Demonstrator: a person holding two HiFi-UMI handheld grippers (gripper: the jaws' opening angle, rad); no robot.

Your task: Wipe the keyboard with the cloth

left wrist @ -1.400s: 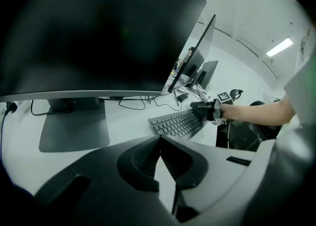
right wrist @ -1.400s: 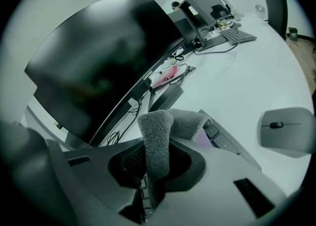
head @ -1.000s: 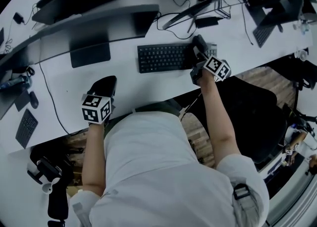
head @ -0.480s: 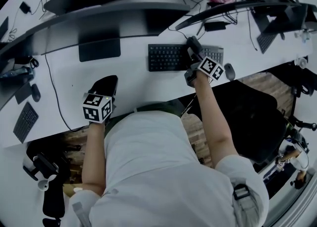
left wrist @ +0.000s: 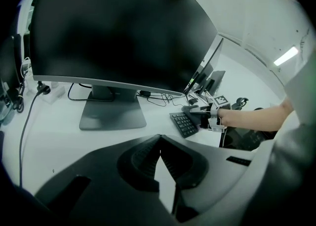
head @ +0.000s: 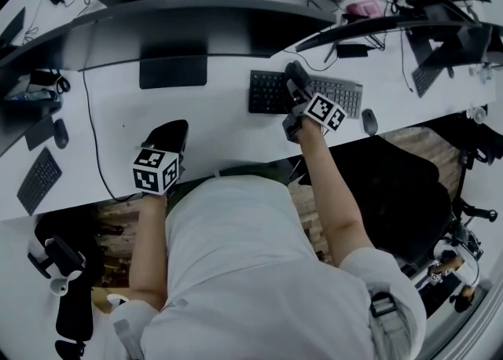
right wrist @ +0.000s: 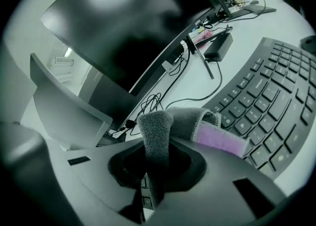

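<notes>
A: From above, the bench (head: 236, 134) carries the keyboard (head: 271, 93), with the right tongs (head: 297, 82) over its middle. I can't make out the cloth there.

B: The right gripper view shows it: grey cloth (right wrist: 157, 138) clamped in those tongs, lying on the keys. The left tongs (left wrist: 160, 155) are closed and empty, at the bench's near edge.

A: What has changed since a second ago?

B: The right tongs have slid left along the keyboard. The left tongs haven't moved.

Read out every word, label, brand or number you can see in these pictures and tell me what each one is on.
No text can be read anywhere.
On the keyboard, the key legends are faint marks, too blurred to read.
The left marker cube and right marker cube carry only black-and-white square patterns, no letters or digits.
The monitor is dark, with no brand showing.
The cloth shows no tag or print.
</notes>
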